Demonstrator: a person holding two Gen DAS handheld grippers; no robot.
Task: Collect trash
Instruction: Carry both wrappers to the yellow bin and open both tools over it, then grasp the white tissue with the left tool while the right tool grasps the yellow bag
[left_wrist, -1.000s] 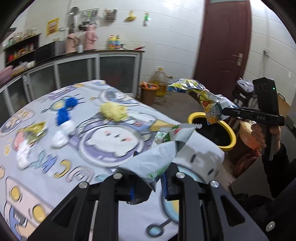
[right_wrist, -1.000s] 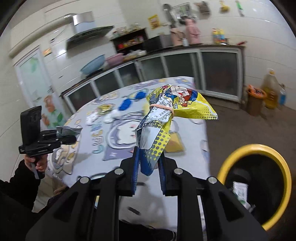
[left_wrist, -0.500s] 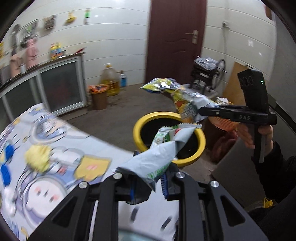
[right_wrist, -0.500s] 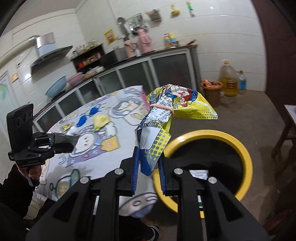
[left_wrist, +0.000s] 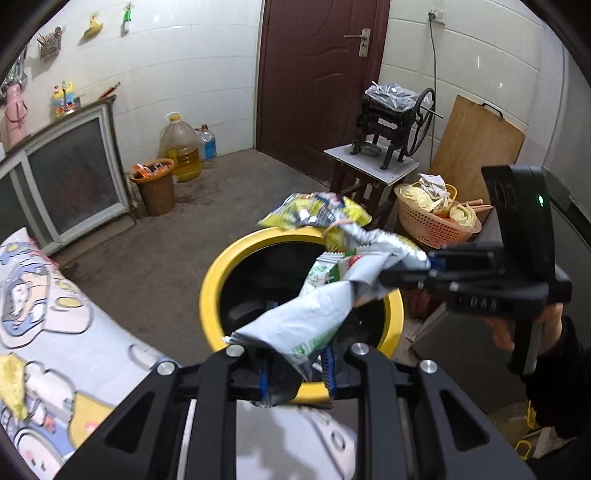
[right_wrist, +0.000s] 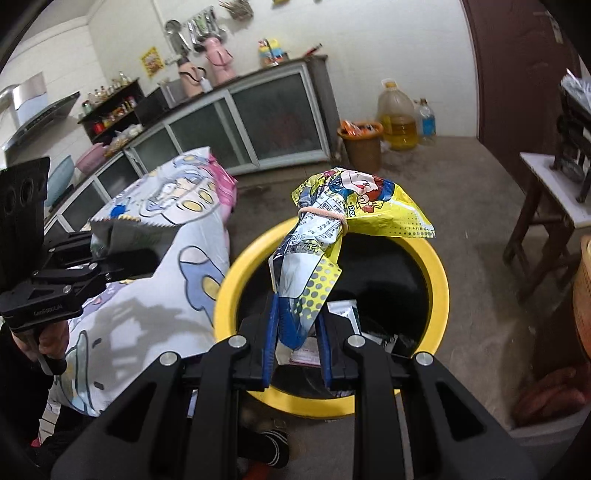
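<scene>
Over the yellow bin (left_wrist: 212, 291), I am holding two pieces of trash. My left gripper (left_wrist: 297, 369) is squeezing a silver and green wrapper (left_wrist: 314, 314), and the wrapper is sticking out above the bin's dark hole. My right gripper (right_wrist: 297, 345) is pinching a yellow snack bag (right_wrist: 332, 225) with a rubber band (right_wrist: 325, 215) around its middle, and that bag is hanging over the bin too. Some trash is lying inside the bin already. The table with the cartoon cloth (left_wrist: 48, 325) is sitting just beside the bin. An orange bucket (left_wrist: 155, 186) and an oil jug (left_wrist: 181, 147) are standing far back by the wall
</scene>
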